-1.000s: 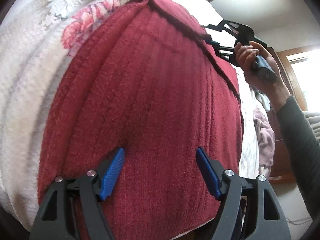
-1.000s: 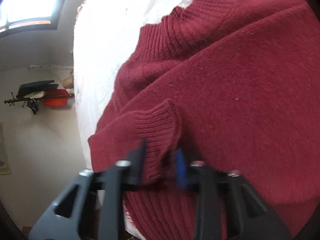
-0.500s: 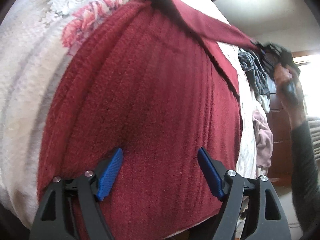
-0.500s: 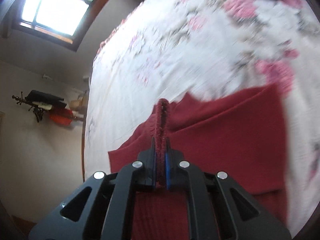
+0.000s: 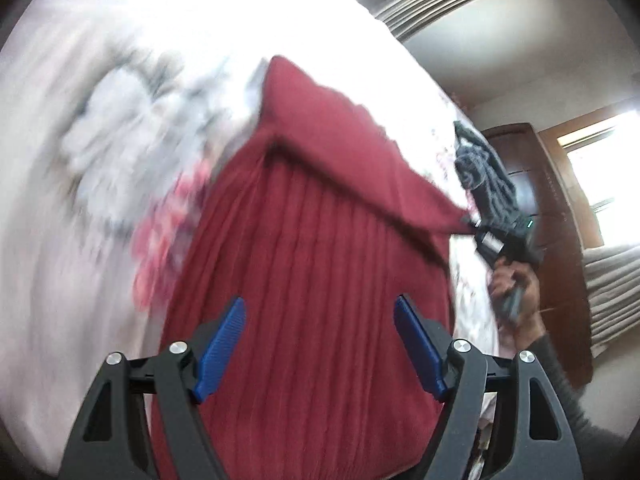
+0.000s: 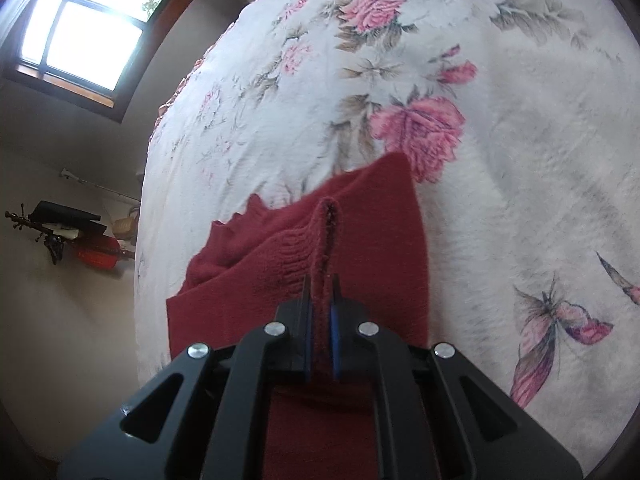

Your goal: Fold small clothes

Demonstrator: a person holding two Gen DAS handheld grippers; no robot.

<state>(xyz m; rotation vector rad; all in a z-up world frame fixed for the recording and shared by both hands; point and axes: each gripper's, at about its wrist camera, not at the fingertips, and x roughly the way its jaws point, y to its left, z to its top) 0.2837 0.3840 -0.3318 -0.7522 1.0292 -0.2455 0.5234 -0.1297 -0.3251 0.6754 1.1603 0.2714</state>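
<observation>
Gripping the ribbed cuff (image 6: 326,240) of the red sweater (image 5: 316,280), the right gripper (image 6: 320,312) is clamped tight; the left gripper (image 5: 320,344) stands spread wide, empty, above the sweater's body.

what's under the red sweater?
Under the red sweater lies the floral blanket, showing all round it. The right gripper pinches its cuff. Anything directly beneath the sweater is hidden.

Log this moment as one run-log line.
left tongs: open over red sweater | right tongs: shut on sleeve cuff | surface: floral blanket
</observation>
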